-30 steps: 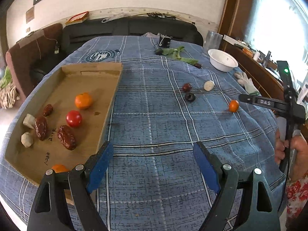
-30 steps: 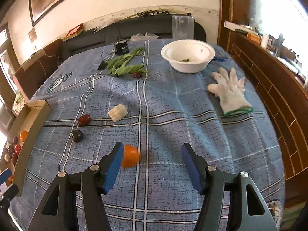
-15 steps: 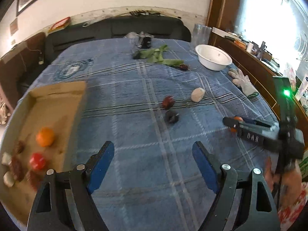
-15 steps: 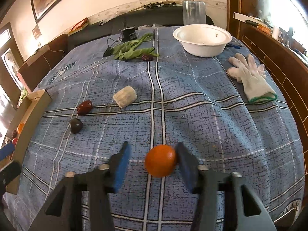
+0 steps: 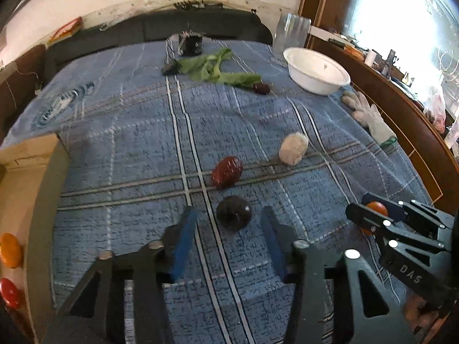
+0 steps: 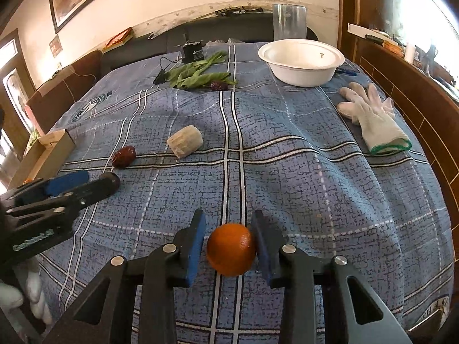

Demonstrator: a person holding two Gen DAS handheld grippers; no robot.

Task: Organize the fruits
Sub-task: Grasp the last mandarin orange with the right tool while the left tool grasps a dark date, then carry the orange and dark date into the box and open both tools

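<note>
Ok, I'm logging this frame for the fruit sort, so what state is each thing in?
Right gripper: jaws around the orange, one pad touching.
Left gripper: open, straddling the dark fruit.
Red date: loose on the cloth.
Pale chunk: loose on the cloth.
White bowl: upright, nearly empty.
Cardboard tray: holding fruit.

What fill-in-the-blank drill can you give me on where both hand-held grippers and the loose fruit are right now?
1. The orange sits between the fingers of the ____ hand-held gripper.
2. The left hand-held gripper has its fingers on either side of a ____ plum.
3. The glove lies nearest the white ____.
4. The red date rests on the blue ____.

Missing words: right; dark; bowl; cloth
</note>
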